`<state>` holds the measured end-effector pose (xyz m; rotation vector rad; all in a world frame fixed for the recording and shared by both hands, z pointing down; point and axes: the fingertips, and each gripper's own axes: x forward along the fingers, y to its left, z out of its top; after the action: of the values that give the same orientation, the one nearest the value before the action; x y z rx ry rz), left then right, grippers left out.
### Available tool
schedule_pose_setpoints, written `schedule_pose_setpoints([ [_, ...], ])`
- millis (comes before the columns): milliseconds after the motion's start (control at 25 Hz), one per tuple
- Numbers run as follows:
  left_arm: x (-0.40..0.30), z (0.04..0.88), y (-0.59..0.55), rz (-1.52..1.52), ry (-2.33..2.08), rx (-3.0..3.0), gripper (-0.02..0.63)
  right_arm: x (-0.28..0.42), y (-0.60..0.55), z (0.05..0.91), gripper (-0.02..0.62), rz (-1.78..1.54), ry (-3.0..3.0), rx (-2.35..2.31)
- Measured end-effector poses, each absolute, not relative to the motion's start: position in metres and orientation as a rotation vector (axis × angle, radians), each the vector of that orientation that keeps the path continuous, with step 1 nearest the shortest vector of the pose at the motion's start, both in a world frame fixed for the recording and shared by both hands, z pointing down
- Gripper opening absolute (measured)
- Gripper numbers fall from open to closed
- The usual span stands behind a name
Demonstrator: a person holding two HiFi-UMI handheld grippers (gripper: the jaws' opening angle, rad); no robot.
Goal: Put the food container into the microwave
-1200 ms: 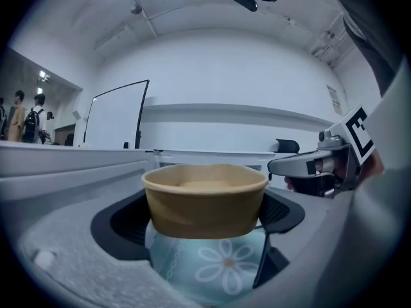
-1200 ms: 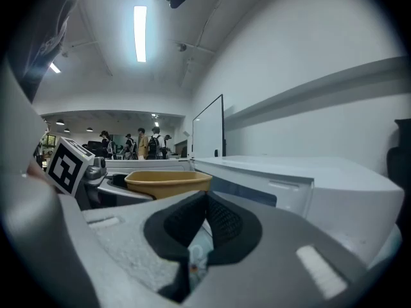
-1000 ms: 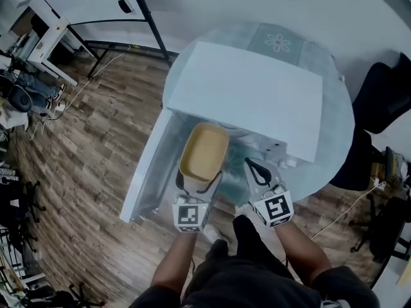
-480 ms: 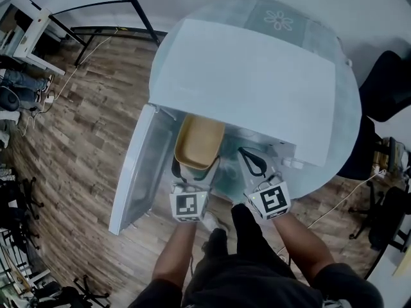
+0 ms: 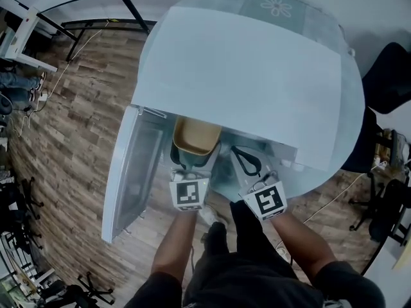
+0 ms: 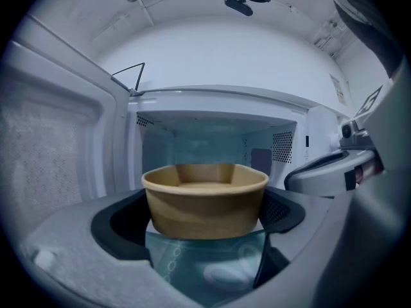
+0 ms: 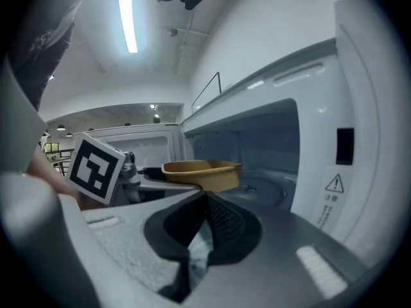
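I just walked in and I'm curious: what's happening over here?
A person is working with a gripper in each hand. The left gripper holds an empty brown food container by its sides, right at the mouth of a white microwave whose door stands open on the left. The container is up in the air, not yet set on the glass turntable. The right gripper hangs beside it, jaws shut and empty.

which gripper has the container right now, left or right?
The left gripper: its jaws clamp the tan food container at the microwave's opening. The right gripper has its jaws together, nothing between them.
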<state>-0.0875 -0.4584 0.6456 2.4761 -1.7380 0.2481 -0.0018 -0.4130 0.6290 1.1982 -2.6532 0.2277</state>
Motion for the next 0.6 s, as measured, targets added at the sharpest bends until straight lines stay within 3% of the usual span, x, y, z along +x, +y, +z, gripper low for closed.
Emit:
schedule_pose_setpoints([
  [600, -0.064, 0.667, -0.505, 0.294, -1.748, 2.469, 0.517, 0.02, -0.43, 0.646, 0.002, 0.332, -2.615, 1.331],
])
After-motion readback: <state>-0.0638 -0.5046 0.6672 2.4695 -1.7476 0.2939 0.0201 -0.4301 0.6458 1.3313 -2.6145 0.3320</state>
